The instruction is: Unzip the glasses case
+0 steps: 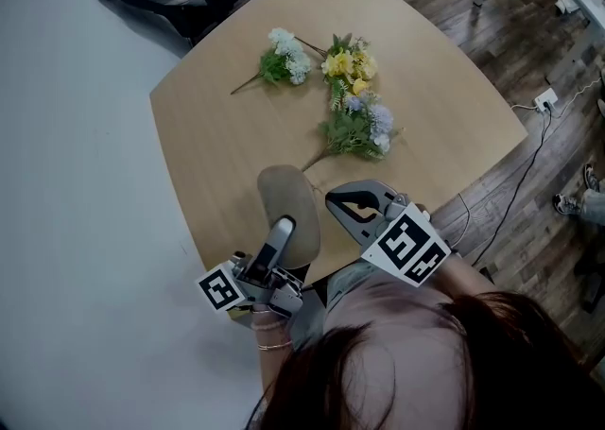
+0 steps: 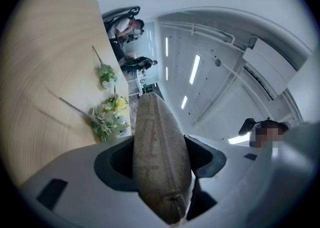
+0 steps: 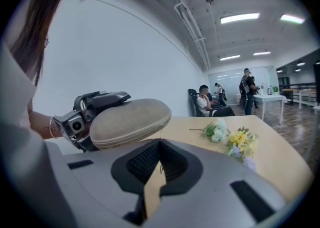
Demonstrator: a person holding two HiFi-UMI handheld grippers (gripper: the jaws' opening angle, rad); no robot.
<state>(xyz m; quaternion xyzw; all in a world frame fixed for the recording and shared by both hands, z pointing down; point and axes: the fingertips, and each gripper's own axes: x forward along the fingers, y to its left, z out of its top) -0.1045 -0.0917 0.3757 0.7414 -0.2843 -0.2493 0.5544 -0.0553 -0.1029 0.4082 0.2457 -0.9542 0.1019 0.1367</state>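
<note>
On the glasses case (image 2: 159,137), coarse woven cloth in grey-beige, matt and faintly fuzzy, with a raised stitched seam along the edge. On the left claw (image 2: 165,158) and the right claw (image 3: 160,164), smooth grey plastic, matt; inside the right one, black ribbed pads (image 3: 140,163). On the marker cubes (image 1: 406,247), flat black-and-white print, no gloss. For the tabletop (image 1: 435,116), a pale wood-look surface with fine straight grain, smooth and satin. Beyond it, dark wooden floor planks (image 1: 529,41) with a light sheen, and a pale floor (image 1: 76,182) — smooth, plain. On the flowers (image 1: 350,97), soft matt petals — cloth or plastic, impossible to tell.
</note>
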